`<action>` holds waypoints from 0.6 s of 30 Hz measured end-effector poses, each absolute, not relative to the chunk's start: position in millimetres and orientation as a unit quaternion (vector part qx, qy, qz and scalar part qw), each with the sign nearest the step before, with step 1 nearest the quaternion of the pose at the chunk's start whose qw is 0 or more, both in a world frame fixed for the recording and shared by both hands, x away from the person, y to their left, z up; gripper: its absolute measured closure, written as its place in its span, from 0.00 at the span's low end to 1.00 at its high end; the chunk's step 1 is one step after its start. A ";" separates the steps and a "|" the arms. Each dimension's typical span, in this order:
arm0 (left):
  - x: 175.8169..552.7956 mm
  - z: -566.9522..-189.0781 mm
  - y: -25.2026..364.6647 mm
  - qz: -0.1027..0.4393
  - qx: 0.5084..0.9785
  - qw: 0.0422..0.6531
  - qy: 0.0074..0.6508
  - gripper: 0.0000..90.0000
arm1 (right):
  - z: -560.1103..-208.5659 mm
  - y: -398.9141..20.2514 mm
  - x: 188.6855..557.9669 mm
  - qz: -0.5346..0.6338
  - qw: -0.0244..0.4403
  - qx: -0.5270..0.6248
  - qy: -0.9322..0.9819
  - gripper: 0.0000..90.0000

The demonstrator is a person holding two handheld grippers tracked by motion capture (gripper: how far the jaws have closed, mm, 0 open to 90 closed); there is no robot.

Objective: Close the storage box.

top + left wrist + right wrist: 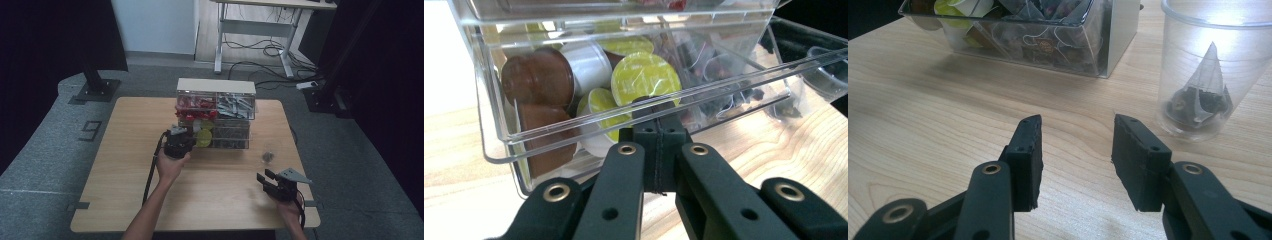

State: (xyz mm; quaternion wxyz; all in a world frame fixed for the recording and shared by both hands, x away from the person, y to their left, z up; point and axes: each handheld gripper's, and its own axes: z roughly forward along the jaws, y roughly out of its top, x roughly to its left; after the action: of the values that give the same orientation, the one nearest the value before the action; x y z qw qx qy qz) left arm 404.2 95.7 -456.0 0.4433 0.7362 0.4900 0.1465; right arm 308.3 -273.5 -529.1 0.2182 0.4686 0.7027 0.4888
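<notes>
A clear drawer organizer (pixel 216 86) stands at the far middle of the wooden table (pixel 125 165). Its lowest drawer (pixel 724 87) is pulled out and holds green-lidded capsules (pixel 646 75), brown capsules (pixel 536 75) and tea bags. My left gripper (pixel 658 112) is shut, its tips against the drawer's front rim; in the high view the left gripper (pixel 183 134) sits at the organizer's lower left. My right gripper (pixel 1077 135) is open and empty just above the table, and shows at the near right (pixel 265 176). A clear cup (pixel 1208 60) with one tea bag (pixel 1205 92) stands just beyond it.
The organizer's upper drawers hold red items (pixel 192 107) and grey packets (pixel 235 106). The cup (pixel 268 156) stands alone between the organizer and the right gripper. Beyond the table are a desk frame (pixel 255 30), floor cables and black stands.
</notes>
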 end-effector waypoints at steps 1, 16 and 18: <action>404.1 -456.7 95.5 0.145 0.736 0.444 0.491 1.00 | -529.3 -273.0 308.3 0.489 0.218 0.468 0.703 0.61; 405.5 -472.0 94.4 0.134 0.740 0.434 0.496 1.00 | -532.4 -269.7 308.8 0.483 0.216 0.466 0.709 0.61; 405.6 -473.6 93.6 0.134 0.741 0.433 0.496 1.00 | -532.7 -269.4 308.8 0.483 0.216 0.466 0.710 0.61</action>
State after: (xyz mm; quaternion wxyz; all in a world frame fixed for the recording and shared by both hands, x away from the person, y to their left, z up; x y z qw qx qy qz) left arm 405.6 93.6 -473.6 0.4332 0.7407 0.4957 0.1343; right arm 308.8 -269.4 -532.7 0.2156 0.4656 0.7097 0.4827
